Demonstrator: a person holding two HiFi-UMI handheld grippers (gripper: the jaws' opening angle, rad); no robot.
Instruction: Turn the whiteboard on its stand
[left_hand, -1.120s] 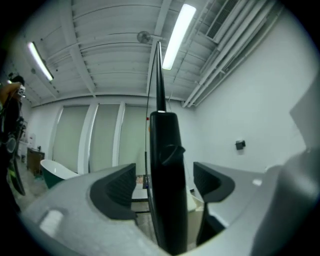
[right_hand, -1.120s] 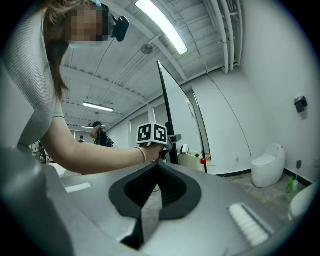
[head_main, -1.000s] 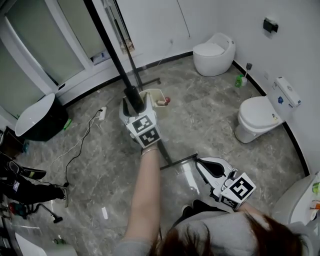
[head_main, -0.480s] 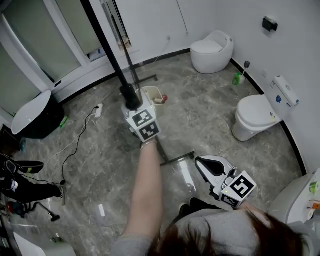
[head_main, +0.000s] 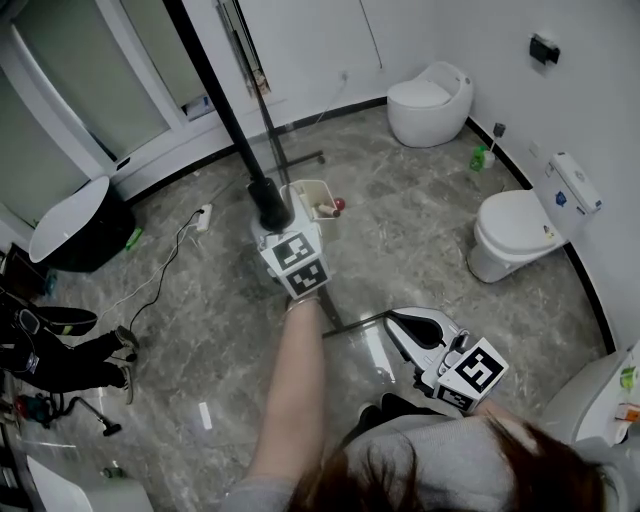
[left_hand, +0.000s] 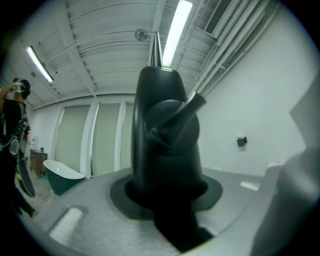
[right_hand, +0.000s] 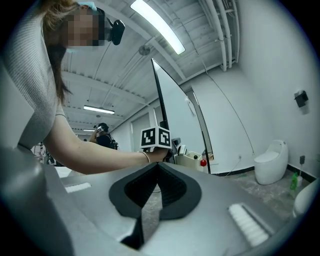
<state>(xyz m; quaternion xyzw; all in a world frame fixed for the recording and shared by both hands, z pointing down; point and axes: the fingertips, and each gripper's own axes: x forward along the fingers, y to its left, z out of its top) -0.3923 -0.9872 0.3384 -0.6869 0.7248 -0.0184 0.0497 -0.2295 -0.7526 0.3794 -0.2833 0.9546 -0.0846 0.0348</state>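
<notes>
The whiteboard (head_main: 215, 90) shows edge-on in the head view as a long black-framed bar running up and left; in the right gripper view the whiteboard (right_hand: 175, 115) stands upright and white. A black knob (head_main: 270, 205) sits on its stand post. My left gripper (head_main: 275, 222) is at that knob, and its jaws are closing with the knob (left_hand: 167, 150) between them, filling the left gripper (left_hand: 167, 200) view. My right gripper (head_main: 395, 320) hangs low near the stand's foot bar (head_main: 355, 323), jaws together and holding nothing.
A beige tray with a red ball (head_main: 315, 200) hangs by the post. Two toilets (head_main: 430, 90) (head_main: 515, 235) stand at the right wall. A dark bathtub (head_main: 70, 225), a floor cable (head_main: 160, 290) and another person (head_main: 50, 350) are at the left.
The left gripper's jaws have come in around the black knob. The left arm has shifted slightly; the right gripper has barely moved.
</notes>
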